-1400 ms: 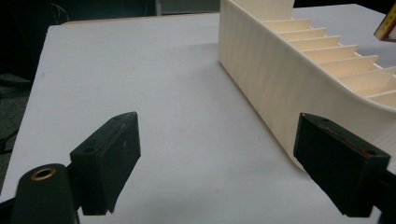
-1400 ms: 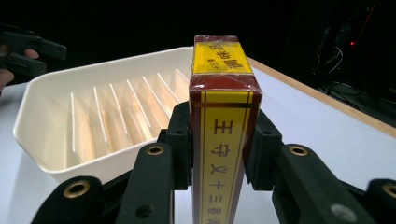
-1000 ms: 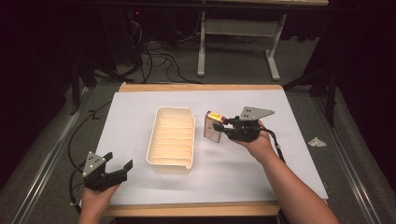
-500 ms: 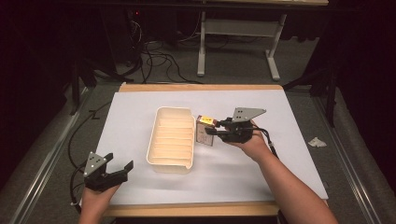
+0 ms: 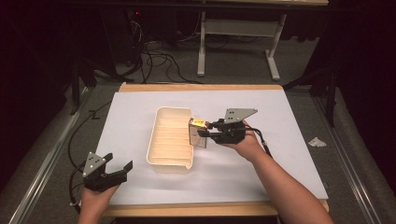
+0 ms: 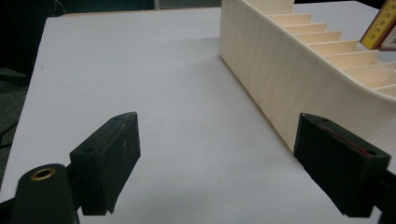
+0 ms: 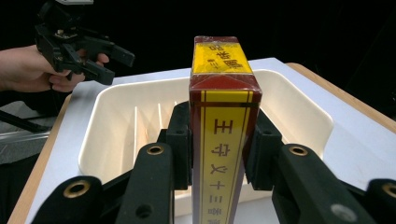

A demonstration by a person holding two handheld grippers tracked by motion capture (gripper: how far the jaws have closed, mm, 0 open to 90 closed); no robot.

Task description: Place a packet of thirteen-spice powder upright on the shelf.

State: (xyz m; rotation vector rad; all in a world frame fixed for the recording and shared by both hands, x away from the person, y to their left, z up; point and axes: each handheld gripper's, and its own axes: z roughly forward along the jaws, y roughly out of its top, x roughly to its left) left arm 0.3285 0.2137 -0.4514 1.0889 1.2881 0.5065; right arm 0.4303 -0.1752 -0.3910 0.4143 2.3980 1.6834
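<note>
Right gripper (image 5: 205, 132) clamped on a red-and-yellow box (image 5: 198, 134), one black jaw pressed flat on each broad side. From the right gripper view, box (image 7: 223, 140) standing upright between the pads (image 7: 180, 140), yellow face with red characters turned to the camera, top end poking well above the jaws. Held at the right-hand rim of the cream slotted tray (image 5: 159, 154), about midway along its length, by the high view; whether box touches rim, impossible to tell. Tray's thin dividers (image 7: 136, 128) visible just behind the box in the right gripper view.

Over to the left gripper (image 5: 116, 170): parked near the front left corner of the white sheet (image 5: 289, 140), well apart from the box, jaws spread wide with nothing between them. Left gripper view looking across bare sheet (image 6: 140, 79) at the ribbed outer wall of the tray (image 6: 261, 79), one pad (image 6: 343, 170) close beside that wall. A corner of the box (image 6: 380, 28) peeking in at the top right, above the tray's far rim.
</note>
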